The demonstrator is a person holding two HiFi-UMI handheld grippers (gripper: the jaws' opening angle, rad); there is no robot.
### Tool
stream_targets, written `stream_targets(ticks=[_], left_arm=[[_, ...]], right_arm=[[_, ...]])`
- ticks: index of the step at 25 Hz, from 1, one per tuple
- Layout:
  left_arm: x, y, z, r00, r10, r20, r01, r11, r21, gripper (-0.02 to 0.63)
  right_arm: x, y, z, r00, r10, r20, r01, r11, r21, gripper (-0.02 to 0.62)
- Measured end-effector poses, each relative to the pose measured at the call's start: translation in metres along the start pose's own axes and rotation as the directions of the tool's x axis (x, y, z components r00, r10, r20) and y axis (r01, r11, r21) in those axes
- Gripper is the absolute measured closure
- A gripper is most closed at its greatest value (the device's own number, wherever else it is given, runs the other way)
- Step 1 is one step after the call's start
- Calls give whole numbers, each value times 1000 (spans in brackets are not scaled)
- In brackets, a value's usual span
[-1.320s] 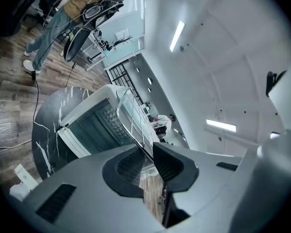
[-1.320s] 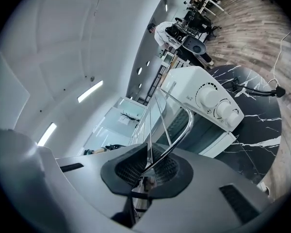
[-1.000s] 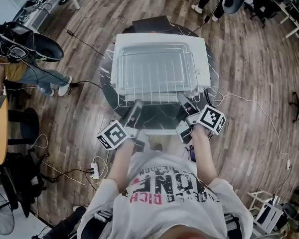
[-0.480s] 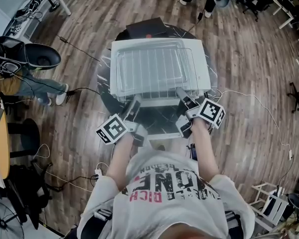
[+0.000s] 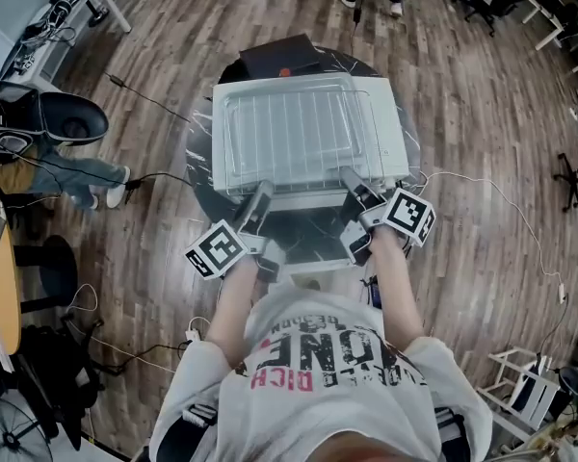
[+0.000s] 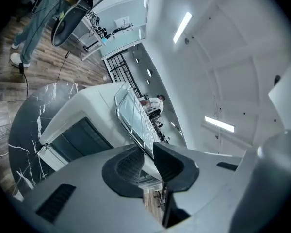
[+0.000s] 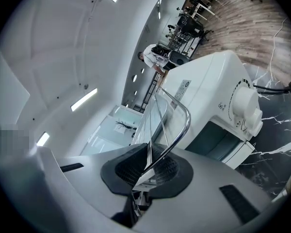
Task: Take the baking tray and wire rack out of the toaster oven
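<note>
Now, with left gripper (image 5: 263, 194) and right gripper (image 5: 348, 175) clamping the six o'clock edge of the wire rack (image 5: 313, 175) and baking tray (image 5: 289, 123) atop the toaster oven (image 5: 391, 133), uneven release could tip them off.

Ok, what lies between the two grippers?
The wire rack's front rail, spanning left gripper to right gripper, both clamped on it; seen in the head view.

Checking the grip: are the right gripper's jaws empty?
No, the right gripper is shut on the wire rack's chrome rim, which runs between its jaws.
</note>
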State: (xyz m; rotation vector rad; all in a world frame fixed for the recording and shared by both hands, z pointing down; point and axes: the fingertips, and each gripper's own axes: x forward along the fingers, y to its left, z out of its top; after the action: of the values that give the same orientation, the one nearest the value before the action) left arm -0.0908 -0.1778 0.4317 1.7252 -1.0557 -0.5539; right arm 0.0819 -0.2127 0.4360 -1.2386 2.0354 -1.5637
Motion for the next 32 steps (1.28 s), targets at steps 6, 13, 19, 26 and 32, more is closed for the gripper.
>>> stream_targets(ticks=[6,13,19,26,32], left_arm=[[1,-1,1,1000,-2,1,2,1000,5,548],[-2,-3,0,1000,-7,14,7,999,37,476],[-9,-2,-6,1000,-11,14,11,999,43,452],[-27,10,-23,999,42,14,-43,996,74,439],[-39,-3,-43,995,97,3,-94,949,302,436]], right_arm=[[0,2,1,1000,12,3,-12,1000,-15,578],[-9,13,-2,999,48,-14,-49,993,-112,439],[-21,12,-6,997,72,-29,-76,981,-181,373],[-45,0,-19,995,92,-30,-97,976,-195,370],[-74,-13,-24,999,32,7,-29,963,-267,371]])
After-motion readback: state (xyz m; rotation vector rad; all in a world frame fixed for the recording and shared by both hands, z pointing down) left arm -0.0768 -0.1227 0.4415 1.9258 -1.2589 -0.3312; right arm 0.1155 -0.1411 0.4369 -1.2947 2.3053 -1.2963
